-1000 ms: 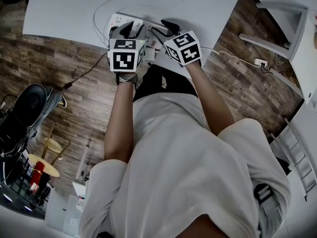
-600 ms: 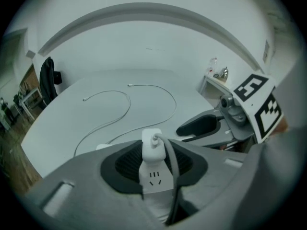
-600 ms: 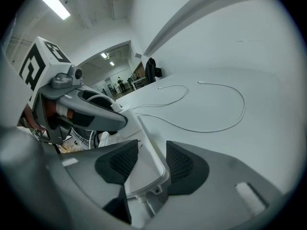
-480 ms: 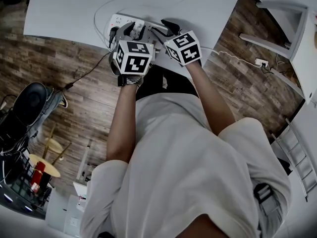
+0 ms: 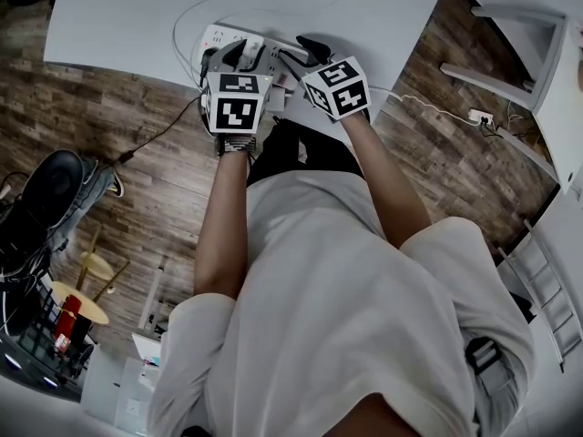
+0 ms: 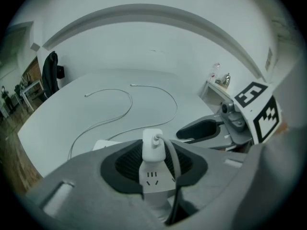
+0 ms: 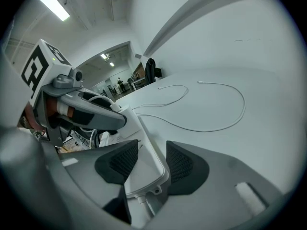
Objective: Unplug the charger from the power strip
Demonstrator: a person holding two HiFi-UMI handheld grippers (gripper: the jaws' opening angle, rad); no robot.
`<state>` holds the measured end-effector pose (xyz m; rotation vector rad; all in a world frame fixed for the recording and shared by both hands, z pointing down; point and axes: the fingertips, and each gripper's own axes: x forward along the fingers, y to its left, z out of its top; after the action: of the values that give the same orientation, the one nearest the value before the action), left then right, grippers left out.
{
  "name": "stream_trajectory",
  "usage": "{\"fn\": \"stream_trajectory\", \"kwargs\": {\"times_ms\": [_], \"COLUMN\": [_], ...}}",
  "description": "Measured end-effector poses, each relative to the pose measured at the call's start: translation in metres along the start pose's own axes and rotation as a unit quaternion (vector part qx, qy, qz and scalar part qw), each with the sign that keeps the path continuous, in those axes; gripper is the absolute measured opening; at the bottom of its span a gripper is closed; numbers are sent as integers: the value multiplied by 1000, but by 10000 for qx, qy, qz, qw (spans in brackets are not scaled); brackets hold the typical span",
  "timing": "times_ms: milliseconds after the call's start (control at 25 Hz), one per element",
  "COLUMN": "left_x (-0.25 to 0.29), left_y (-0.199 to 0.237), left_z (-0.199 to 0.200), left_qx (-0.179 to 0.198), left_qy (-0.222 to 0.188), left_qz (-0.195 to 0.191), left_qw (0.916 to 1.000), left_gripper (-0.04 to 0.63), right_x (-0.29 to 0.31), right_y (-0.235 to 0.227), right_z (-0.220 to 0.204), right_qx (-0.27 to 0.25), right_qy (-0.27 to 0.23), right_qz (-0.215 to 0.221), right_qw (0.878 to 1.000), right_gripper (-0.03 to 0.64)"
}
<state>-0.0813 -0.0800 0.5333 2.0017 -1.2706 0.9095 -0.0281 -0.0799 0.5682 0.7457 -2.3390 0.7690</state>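
Note:
A white power strip (image 5: 221, 36) lies near the front edge of the white table (image 5: 127, 16). In the left gripper view a small white charger (image 6: 152, 146) with a white cable stands plugged into the strip (image 6: 153, 180). My left gripper (image 6: 153, 163) is shut on the charger, one dark pad on each side. In the head view this gripper (image 5: 239, 58) is over the strip's middle. My right gripper (image 7: 147, 161) is shut on the strip's end (image 7: 144, 169) where its cord comes out, just right of the left one (image 7: 93, 116).
Thin white cables (image 6: 128, 104) curl across the table beyond the strip. A black cord (image 5: 155, 135) drops from the table edge to the wooden floor. A dark chair (image 5: 50, 189) stands at the left and white furniture (image 5: 537, 35) at the right.
The left gripper's marker cube wobbled slightly to the right and back. The right gripper and the strip have not moved.

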Motion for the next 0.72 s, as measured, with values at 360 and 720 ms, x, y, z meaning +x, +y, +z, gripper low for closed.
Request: {"fn": "stream_trajectory", "kwargs": {"times_ms": [360, 720], "left_x": [0, 1], "left_y": [1, -4], "left_z": [0, 1], "left_qx": [56, 908], "left_qy": [-42, 161], "left_qz": [47, 321], "left_qw": [10000, 9952], "left_gripper": [138, 141], "right_x": [0, 1], "right_y": [0, 0], "right_z": [-1, 0], "right_qx": [31, 23], "right_qy": [-24, -19], "right_qz": [-8, -14], "right_qw": [10000, 10000], "right_gripper": [195, 196]}}
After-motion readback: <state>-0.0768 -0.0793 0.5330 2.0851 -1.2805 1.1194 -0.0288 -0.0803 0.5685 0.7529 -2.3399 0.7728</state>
